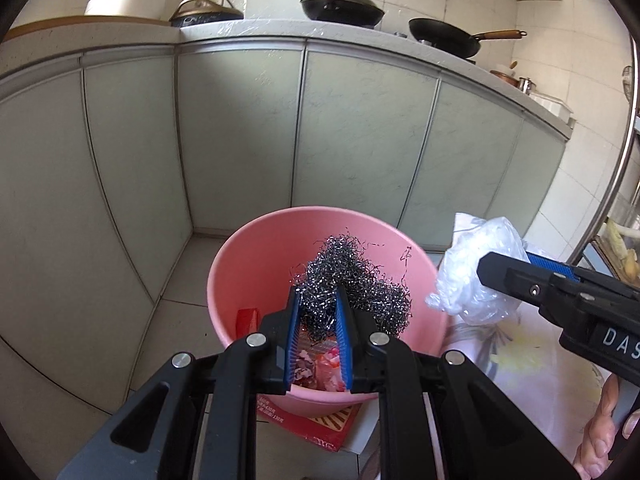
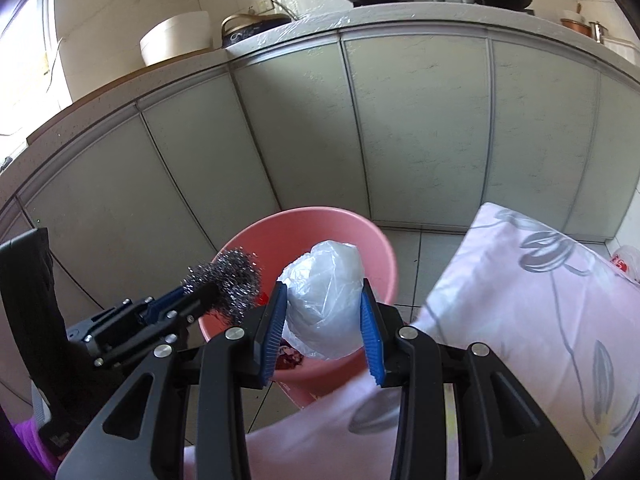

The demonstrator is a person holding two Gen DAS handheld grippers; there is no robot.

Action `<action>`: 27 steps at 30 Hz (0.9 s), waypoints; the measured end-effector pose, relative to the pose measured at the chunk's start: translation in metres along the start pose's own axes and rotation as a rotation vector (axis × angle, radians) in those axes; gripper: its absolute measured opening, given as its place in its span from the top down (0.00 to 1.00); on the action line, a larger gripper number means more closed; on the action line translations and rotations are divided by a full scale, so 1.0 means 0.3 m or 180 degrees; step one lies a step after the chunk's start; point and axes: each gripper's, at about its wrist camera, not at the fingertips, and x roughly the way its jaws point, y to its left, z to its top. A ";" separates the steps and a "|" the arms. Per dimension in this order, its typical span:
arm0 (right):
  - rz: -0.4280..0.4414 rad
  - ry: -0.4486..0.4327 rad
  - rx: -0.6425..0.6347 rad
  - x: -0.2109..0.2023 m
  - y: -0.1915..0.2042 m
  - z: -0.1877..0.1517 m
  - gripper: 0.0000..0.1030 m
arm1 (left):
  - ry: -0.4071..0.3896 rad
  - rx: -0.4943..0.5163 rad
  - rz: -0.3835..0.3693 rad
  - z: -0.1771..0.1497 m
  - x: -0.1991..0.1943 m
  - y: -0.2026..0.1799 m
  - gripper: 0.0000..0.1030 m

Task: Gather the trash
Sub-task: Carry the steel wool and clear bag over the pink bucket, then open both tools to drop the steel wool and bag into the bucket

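Below glossy cabinets, left tool (image 1: 318, 304) pinches wiry steel wool (image 1: 352, 280) (over pink bucket (image 1: 248, 264)); right tool (image 2: 324, 312) clamps crinkly plastic bag (image 2: 324, 300).

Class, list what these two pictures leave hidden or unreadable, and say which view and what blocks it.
- Bin floor, left wrist view: steel wool and left gripper cover most of the trash below.
- Red carton under the bin, left wrist view: its small print is unreadable.
- Bin inside, right wrist view: plastic bag in the right gripper blocks it.
- Right gripper's label, left wrist view: cut off at the edge.
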 end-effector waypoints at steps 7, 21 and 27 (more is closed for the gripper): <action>0.0006 0.0203 0.0073 0.105 0.011 0.002 0.65 | 0.0097 -0.0039 0.0079 -0.007 0.064 0.025 0.84; -0.0021 0.0377 0.0066 0.226 0.001 -0.010 0.65 | 0.0224 -0.0123 0.0150 -0.019 0.145 0.054 0.84; -0.0055 0.0377 0.0046 0.236 0.012 -0.018 0.65 | 0.0246 -0.0129 0.0168 -0.022 0.151 0.062 0.84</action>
